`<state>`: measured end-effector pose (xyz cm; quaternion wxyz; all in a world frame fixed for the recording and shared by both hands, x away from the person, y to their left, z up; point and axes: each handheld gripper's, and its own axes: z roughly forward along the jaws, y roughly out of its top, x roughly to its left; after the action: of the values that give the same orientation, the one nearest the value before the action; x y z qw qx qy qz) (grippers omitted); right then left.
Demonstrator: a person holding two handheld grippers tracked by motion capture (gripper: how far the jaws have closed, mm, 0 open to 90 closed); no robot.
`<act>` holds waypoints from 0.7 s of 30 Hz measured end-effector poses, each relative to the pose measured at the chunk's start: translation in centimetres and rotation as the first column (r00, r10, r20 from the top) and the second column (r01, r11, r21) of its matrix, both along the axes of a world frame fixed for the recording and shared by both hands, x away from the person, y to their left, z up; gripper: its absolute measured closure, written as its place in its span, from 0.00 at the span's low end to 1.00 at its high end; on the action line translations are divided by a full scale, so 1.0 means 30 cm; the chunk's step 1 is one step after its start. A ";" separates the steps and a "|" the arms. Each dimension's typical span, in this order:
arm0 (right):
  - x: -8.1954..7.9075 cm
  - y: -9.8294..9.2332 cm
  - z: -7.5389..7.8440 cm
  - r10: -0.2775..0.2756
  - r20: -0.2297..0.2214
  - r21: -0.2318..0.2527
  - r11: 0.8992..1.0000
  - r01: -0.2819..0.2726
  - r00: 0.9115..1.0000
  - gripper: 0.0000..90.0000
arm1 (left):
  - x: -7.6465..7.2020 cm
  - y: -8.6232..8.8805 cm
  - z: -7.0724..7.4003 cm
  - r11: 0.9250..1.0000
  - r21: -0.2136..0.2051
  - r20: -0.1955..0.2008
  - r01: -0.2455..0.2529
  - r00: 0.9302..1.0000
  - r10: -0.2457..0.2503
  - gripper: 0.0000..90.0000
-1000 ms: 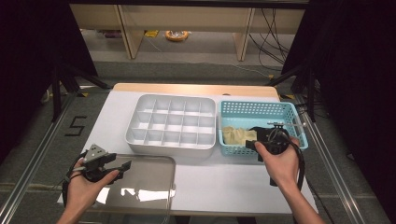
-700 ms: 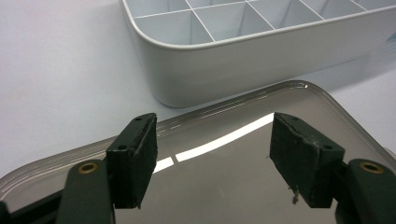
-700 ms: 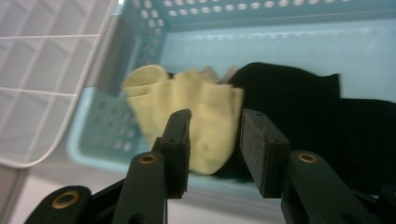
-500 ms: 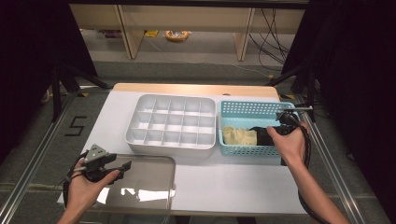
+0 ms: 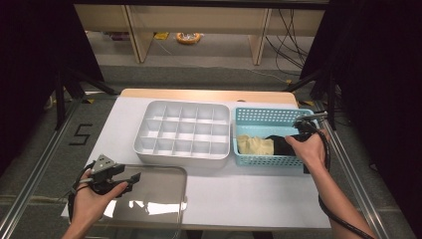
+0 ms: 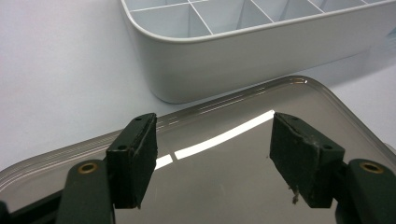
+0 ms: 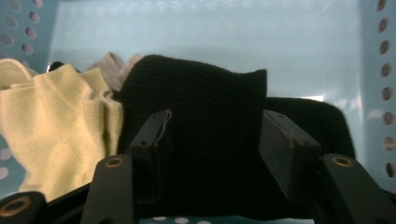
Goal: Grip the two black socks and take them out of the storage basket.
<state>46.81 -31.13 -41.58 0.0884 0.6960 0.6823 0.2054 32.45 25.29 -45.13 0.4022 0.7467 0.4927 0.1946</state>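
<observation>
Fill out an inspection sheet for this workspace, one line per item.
Surface: white table, wooden strip along its far edge.
Job's things: black knit cloth and yellow cloth in the blue basket.
Clutter: empty white divided tray; clear lid flat at the near edge.
Grippers: left gripper open over the lid; right gripper has just been opening, jaws astride the black cloth, no grip evident.
Cables: one trails from the right gripper along the forearm.
Surroundings: grey floor, wooden furniture legs, dark curtains.
</observation>
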 end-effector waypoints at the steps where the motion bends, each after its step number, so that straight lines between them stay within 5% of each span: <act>1: 0.003 0.008 -0.004 -0.014 -0.026 0.016 1.000 0.014 1.000 0.49 | 0.000 -0.003 0.000 1.000 -0.006 0.003 -0.005 1.000 0.005 0.35; 5: 0.021 0.020 -0.015 0.006 -0.034 0.021 1.000 -0.006 0.999 0.48 | -0.002 -0.004 0.001 1.000 -0.006 -0.002 -0.005 1.000 0.005 0.35; 6: 0.022 0.033 -0.012 -0.034 -0.055 0.046 0.998 0.037 0.998 0.48 | -0.002 -0.003 0.001 1.000 -0.006 0.004 -0.004 1.000 0.004 0.35; 7: 0.025 0.030 -0.011 -0.005 -0.032 0.044 0.999 0.007 0.999 0.48 | -0.002 -0.003 0.001 1.000 -0.006 0.004 -0.005 1.000 0.005 0.35; 11: 0.030 0.035 -0.005 0.032 -0.069 0.029 0.999 -0.030 0.997 0.48 | -0.001 -0.003 0.000 1.000 -0.008 0.003 -0.002 1.000 0.002 0.35; 13: 0.033 0.054 -0.012 -0.011 -0.089 0.043 0.999 0.015 0.996 0.51 | 0.000 -0.003 -0.002 1.000 -0.015 0.000 0.002 1.000 -0.002 0.35; 14: 0.034 0.051 -0.018 0.009 -0.076 0.040 0.999 -0.006 0.997 0.52 | 0.000 -0.003 -0.002 1.000 -0.016 -0.001 0.002 1.000 -0.002 0.35; 16: 0.041 0.046 -0.023 0.049 -0.113 0.012 0.999 -0.048 0.992 0.56 | -0.001 0.000 0.000 1.000 -0.001 0.001 0.004 1.000 -0.004 0.35; 19: 0.046 0.063 -0.025 0.016 -0.159 -0.013 1.000 -0.018 0.987 0.69 | -0.002 0.001 0.000 1.000 -0.005 0.005 -0.004 1.000 0.004 0.35; 21: 0.049 0.052 -0.027 0.063 -0.147 -0.018 0.998 -0.067 0.987 0.79 | -0.003 0.005 0.003 1.000 0.014 -0.007 -0.001 1.000 0.002 0.35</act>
<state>48.30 -29.58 -42.38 0.0391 0.6857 0.7115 0.1487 32.36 25.44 -45.03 0.3954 0.7497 0.4932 0.1958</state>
